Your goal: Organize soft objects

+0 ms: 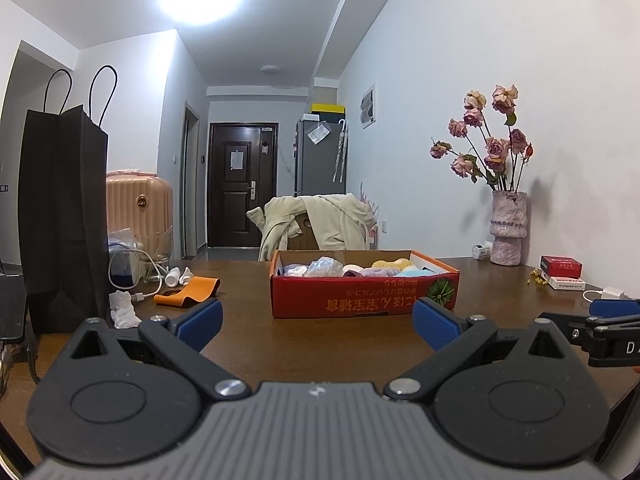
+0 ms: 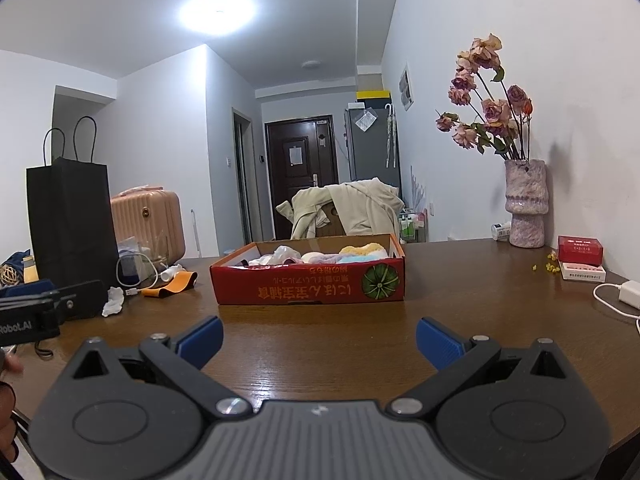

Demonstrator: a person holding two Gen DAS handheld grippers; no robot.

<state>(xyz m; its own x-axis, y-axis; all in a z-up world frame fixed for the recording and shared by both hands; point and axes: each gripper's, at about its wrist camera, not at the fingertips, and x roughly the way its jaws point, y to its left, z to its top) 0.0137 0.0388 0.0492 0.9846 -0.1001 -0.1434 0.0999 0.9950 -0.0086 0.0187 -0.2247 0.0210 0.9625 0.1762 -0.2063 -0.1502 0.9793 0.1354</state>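
A red cardboard box [image 1: 362, 294] sits open on the brown wooden table [image 1: 320, 344], and the soft things [image 1: 352, 268] lie inside it: white, pink, lilac, yellow and light blue bundles packed side by side, with a crinkled clear wrapper [image 1: 326, 266] among them. From the right wrist the same box [image 2: 308, 282] shows its printed front, a green pumpkin picture at the right end, and the soft things [image 2: 324, 256] reach about the height of its rim.

In front of the box, the left gripper [image 1: 318, 320] hangs low over bare tabletop with its blue pads [image 1: 202, 324] spread wide apart and nothing between them. The right gripper [image 2: 319, 338] is likewise spread wide and empty, also in front of the box, with open table between its tips and the cardboard.

Left of the box lie an orange strap [image 1: 188, 290], a small white bottle [image 1: 174, 276], a white cable [image 1: 140, 272], and a crumpled white tissue [image 1: 124, 308]. Further left of the box stands a tall black paper bag [image 1: 64, 216]; behind that, a pink suitcase [image 1: 138, 208].

Behind the box, a chair draped with a cream jacket [image 1: 316, 220] is pushed against the table's far edge. Right of the box, by the wall, a pink vase [image 1: 508, 226] holds dried roses [image 1: 486, 136]; nearer, right of the box, are a small red carton [image 1: 560, 266] and a white charger [image 1: 612, 293].
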